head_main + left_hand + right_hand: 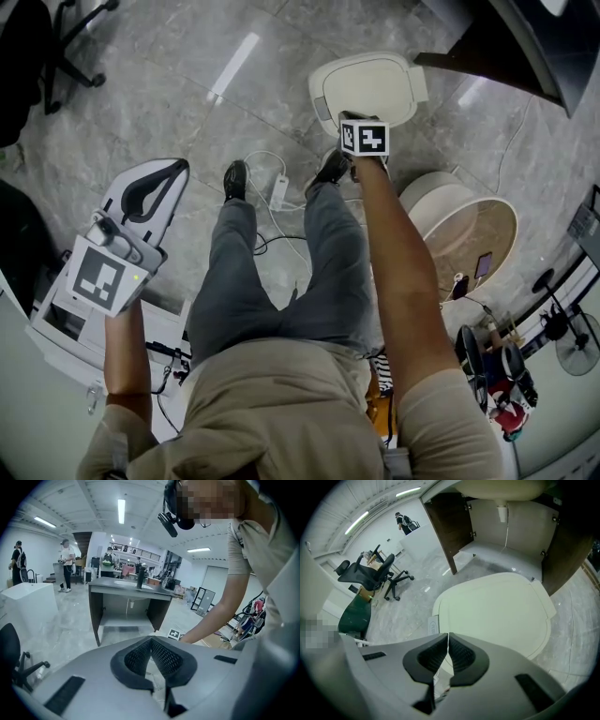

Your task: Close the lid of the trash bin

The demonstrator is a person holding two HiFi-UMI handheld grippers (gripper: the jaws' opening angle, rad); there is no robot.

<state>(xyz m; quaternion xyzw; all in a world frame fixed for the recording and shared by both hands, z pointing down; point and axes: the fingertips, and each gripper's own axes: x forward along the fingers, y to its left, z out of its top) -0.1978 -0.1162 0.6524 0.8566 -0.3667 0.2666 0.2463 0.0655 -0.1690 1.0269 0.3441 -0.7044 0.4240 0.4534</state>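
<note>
The cream trash bin lid (370, 86) lies flat on the bin, on the floor ahead of the person's feet. In the right gripper view the lid (497, 613) fills the middle, just below and beyond the jaws. My right gripper (354, 120) hangs over the lid's near edge, pointing steeply down. It (448, 638) is shut with nothing between its pads; whether it touches the lid is not visible. My left gripper (176, 169) is held off to the left, away from the bin. Seen from its own camera, the left gripper (151, 642) is shut and empty.
A tan round container (461, 228) stands right of the bin. A white power strip (278, 192) and cables lie between the shoes. A dark desk (511, 42) overhangs at top right, an office chair (56, 42) at top left. White equipment (61, 323) sits at left.
</note>
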